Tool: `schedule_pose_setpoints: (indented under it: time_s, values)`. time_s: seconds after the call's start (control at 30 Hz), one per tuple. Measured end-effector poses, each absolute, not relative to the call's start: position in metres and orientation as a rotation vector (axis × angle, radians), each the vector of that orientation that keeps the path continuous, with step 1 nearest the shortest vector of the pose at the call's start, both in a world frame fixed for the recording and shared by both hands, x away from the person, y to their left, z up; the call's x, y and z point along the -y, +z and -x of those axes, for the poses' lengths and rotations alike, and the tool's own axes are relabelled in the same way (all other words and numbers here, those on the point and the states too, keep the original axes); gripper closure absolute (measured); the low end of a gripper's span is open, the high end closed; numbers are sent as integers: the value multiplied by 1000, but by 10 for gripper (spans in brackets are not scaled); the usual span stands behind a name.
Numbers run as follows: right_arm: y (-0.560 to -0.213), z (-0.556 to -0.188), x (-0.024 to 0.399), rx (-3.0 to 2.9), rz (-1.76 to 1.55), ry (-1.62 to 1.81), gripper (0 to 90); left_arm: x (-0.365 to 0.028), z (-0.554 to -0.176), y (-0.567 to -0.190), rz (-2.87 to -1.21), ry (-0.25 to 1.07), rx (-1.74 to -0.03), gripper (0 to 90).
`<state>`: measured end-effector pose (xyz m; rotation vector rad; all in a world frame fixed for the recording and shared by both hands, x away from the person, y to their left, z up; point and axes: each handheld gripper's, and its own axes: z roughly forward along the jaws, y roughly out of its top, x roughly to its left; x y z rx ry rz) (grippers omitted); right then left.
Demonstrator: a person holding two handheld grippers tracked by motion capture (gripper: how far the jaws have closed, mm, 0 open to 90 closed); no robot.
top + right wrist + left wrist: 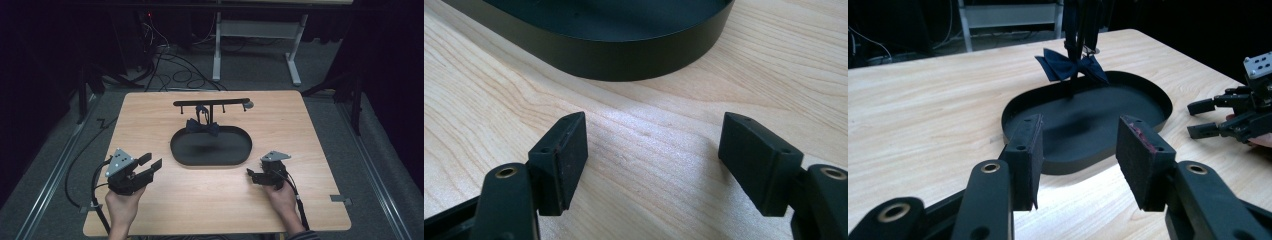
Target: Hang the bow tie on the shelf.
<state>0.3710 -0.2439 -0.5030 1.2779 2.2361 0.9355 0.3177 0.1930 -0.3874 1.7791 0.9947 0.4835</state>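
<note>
A black oval tray point(210, 161) lies in the middle of the wooden table point(150, 120). From its back rises a black T-shaped stand point(210, 102), and a dark blue bow tie point(202, 126) hangs from the stand just above the tray's rear edge. My left gripper point(151, 162) sits left of the tray, open, with nothing between its jaws. In the left gripper view the gripper point(1078, 145) faces the tray point(1068, 162) and the bow tie point(1063, 67). My right gripper point(250, 175) rests right of the tray, open and empty. The right gripper view shows the gripper point(654, 130) over bare wood near the tray wall point(624, 55).
A white-legged frame point(217, 45) and loose cables point(175, 70) lie on the grey floor beyond the table's far edge. Bare wood runs along the table's front between the two hands. The right gripper point(1208, 117) shows at the right of the left gripper view.
</note>
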Motion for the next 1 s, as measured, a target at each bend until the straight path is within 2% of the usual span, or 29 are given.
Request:
schedule_pose_setpoints:
  time_s: [1.0]
  values:
    - [-503, -371, 244, -2234, -1283, 935, 292, -202, -317, -412, -1776, 466, -1072, 519]
